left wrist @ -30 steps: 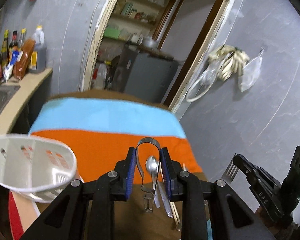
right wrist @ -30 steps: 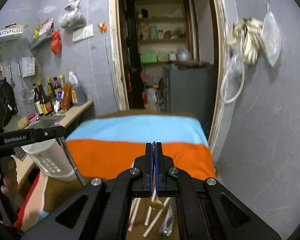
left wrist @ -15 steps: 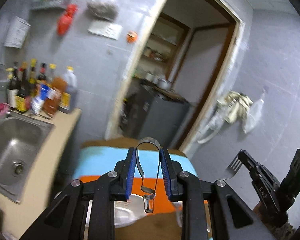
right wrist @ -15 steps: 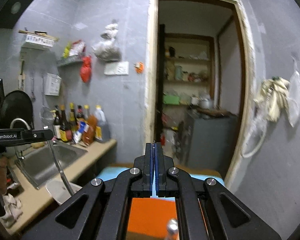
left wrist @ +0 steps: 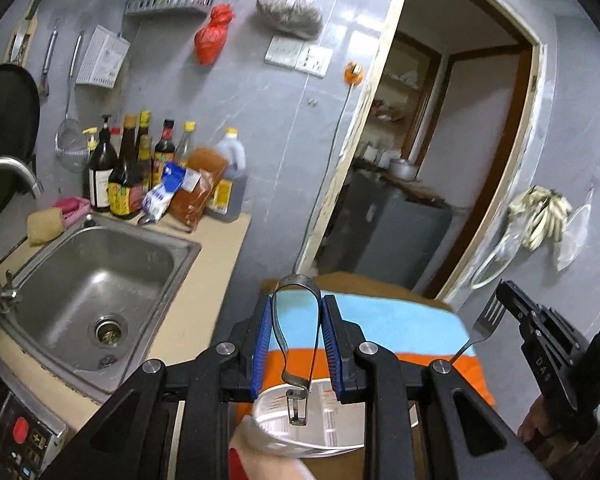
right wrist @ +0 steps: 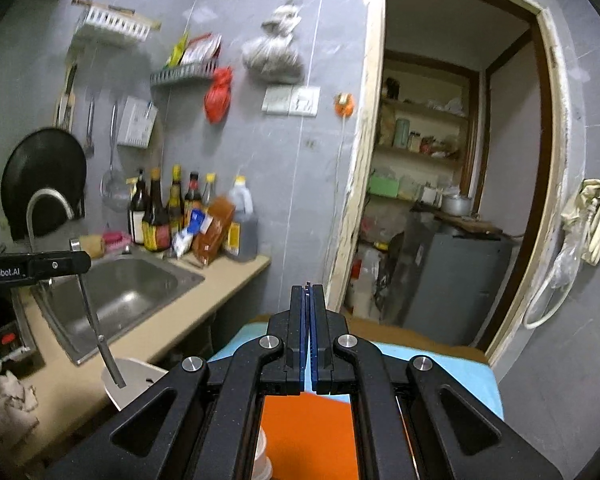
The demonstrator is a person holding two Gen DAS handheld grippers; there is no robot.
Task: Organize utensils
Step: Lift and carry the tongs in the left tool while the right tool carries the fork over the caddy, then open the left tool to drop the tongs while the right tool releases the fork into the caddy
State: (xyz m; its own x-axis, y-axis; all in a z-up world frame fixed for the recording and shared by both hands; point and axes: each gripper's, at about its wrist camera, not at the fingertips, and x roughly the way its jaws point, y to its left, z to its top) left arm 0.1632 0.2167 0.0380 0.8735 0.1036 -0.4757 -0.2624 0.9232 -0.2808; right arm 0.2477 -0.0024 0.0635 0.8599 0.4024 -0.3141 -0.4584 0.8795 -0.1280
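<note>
Between the blue pads of my left gripper [left wrist: 296, 304] sit metal tongs [left wrist: 318, 320], loop end forward; the grip is shut on them. Under the tongs is a white slotted utensil holder [left wrist: 324, 400]. My right gripper [left wrist: 540, 344] at the right is shut on a fork [left wrist: 488, 318], tines by its fingertips, handle slanting down-left. In the right wrist view, the right gripper [right wrist: 309, 292] has its pads pressed together and most of the fork is hidden. There the left gripper [right wrist: 52, 266] is at the left, and the tongs [right wrist: 98, 336] hang over the holder [right wrist: 134, 378].
A steel sink [left wrist: 92, 280] with a tap is set in the beige counter [left wrist: 216, 264] on the left, with several sauce bottles [left wrist: 132, 172] behind it. A blue and orange striped cloth [left wrist: 388, 320] covers the table. An open doorway [right wrist: 440, 200] lies ahead, a grey wall on the right.
Both views have swung up from the table to the wall and sink as both hands rose and moved. The tongs and fork stay gripped. The holder now lies under the left gripper.
</note>
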